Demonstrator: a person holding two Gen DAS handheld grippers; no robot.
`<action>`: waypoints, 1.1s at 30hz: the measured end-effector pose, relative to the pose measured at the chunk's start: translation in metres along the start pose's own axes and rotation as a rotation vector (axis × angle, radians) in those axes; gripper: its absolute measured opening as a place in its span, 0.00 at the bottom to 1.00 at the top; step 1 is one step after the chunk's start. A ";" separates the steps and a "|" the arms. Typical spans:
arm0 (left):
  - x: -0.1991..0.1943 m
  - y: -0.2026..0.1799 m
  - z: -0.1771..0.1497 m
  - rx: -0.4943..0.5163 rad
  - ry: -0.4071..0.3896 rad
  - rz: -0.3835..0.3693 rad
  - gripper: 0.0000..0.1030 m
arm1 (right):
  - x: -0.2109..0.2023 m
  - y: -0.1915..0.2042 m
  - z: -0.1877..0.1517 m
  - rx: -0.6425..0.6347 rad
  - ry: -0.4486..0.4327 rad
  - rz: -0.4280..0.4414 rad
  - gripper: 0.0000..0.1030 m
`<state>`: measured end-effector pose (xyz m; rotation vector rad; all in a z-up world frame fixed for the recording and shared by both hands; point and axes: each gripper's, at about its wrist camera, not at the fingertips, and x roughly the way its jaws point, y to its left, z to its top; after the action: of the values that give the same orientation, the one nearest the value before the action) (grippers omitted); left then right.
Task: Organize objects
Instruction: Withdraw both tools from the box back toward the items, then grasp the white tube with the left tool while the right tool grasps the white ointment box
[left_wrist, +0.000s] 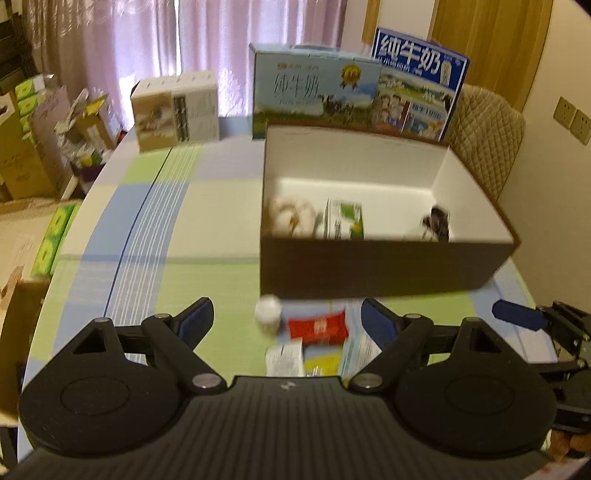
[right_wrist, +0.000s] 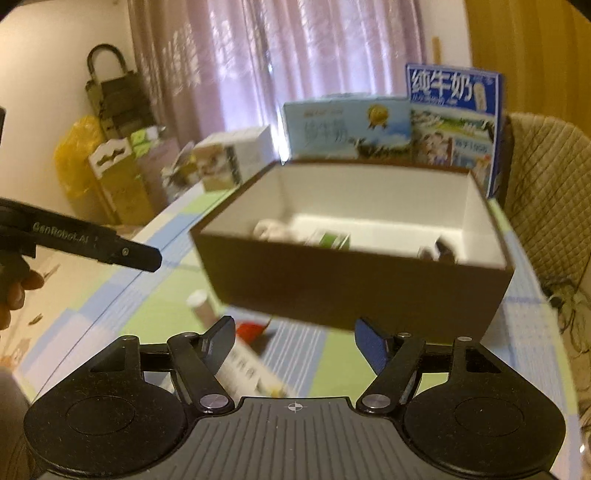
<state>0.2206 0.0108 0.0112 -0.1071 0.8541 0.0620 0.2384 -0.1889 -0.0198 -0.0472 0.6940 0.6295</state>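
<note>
A brown box with a white inside (left_wrist: 369, 266) (right_wrist: 351, 288) stands on the checked tablecloth. It holds a pale plush item (left_wrist: 291, 218), a green-and-white carton (left_wrist: 345, 219) (right_wrist: 330, 240) and a small dark item (left_wrist: 437, 221) (right_wrist: 441, 251). In front of it lie a small white bottle (left_wrist: 267, 314) (right_wrist: 201, 304), a red packet (left_wrist: 319, 326) (right_wrist: 251, 328) and some flat boxes (left_wrist: 286, 360) (right_wrist: 251, 373). My left gripper (left_wrist: 286, 321) hangs open above these loose things. My right gripper (right_wrist: 295, 339) is open too, near the box front.
Milk cartons (left_wrist: 317, 88) (right_wrist: 454, 122) and a beige box (left_wrist: 175, 110) stand at the table's far side. A quilted chair (left_wrist: 484, 136) is at the right. Cardboard boxes and bags (left_wrist: 33, 147) crowd the floor at the left. A hand (right_wrist: 14, 291) holds the left gripper's handle.
</note>
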 end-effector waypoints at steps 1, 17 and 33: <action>-0.001 0.001 -0.008 -0.004 0.013 0.003 0.82 | 0.001 0.001 -0.004 0.003 0.013 0.004 0.66; 0.023 0.040 -0.057 -0.024 0.137 0.051 0.82 | 0.013 0.018 -0.033 -0.053 0.102 0.035 0.59; 0.053 0.039 -0.063 -0.023 0.208 0.075 0.82 | 0.066 0.019 -0.044 -0.199 0.186 0.093 0.50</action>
<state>0.2048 0.0426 -0.0724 -0.1044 1.0649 0.1329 0.2411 -0.1493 -0.0906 -0.2617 0.8145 0.7885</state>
